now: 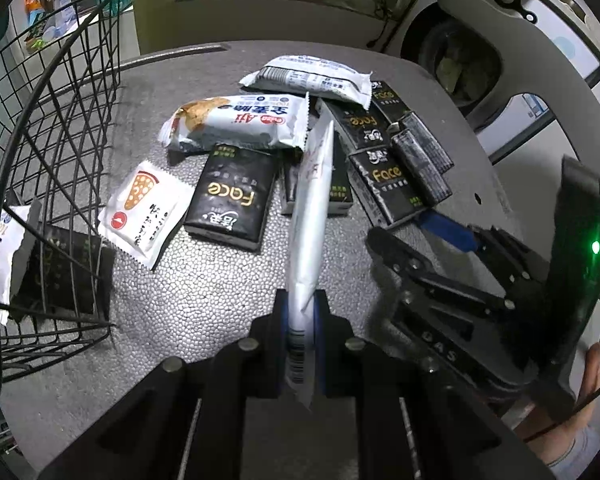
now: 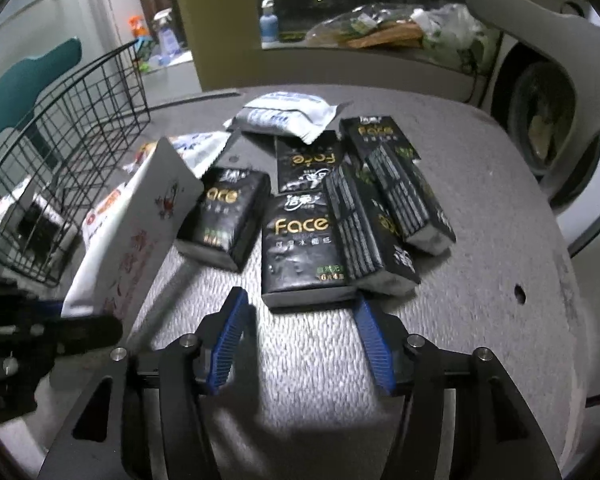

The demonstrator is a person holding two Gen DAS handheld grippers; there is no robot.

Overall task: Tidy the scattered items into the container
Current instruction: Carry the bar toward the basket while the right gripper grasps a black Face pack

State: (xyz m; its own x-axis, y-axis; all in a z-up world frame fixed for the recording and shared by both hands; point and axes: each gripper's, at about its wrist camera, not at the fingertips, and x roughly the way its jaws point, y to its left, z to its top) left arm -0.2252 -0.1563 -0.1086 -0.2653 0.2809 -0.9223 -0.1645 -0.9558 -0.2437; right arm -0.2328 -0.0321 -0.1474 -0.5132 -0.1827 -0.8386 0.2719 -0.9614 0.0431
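My left gripper (image 1: 302, 312) is shut on a flat white packet (image 1: 314, 200), held edge-on above the table; the right wrist view shows the same white packet (image 2: 140, 232) with red print at left. My right gripper (image 2: 298, 320) stands open just before a black "Face" tissue pack (image 2: 300, 248), nothing between its blue pads (image 2: 230, 340). Several black tissue packs (image 1: 230, 196) and white snack packets (image 1: 236, 120) lie scattered on the grey table (image 1: 204, 304). The black wire basket (image 1: 48, 152) stands at left, holding a black pack (image 1: 60, 272) and a white packet.
A small white packet with a pizza picture (image 1: 144, 212) lies near the basket. Behind the table's far edge are a ledge with bags (image 2: 392, 28), bottles (image 2: 268, 20) and a grey chair (image 2: 540, 40). A hand (image 1: 572, 420) holds the right gripper's body.
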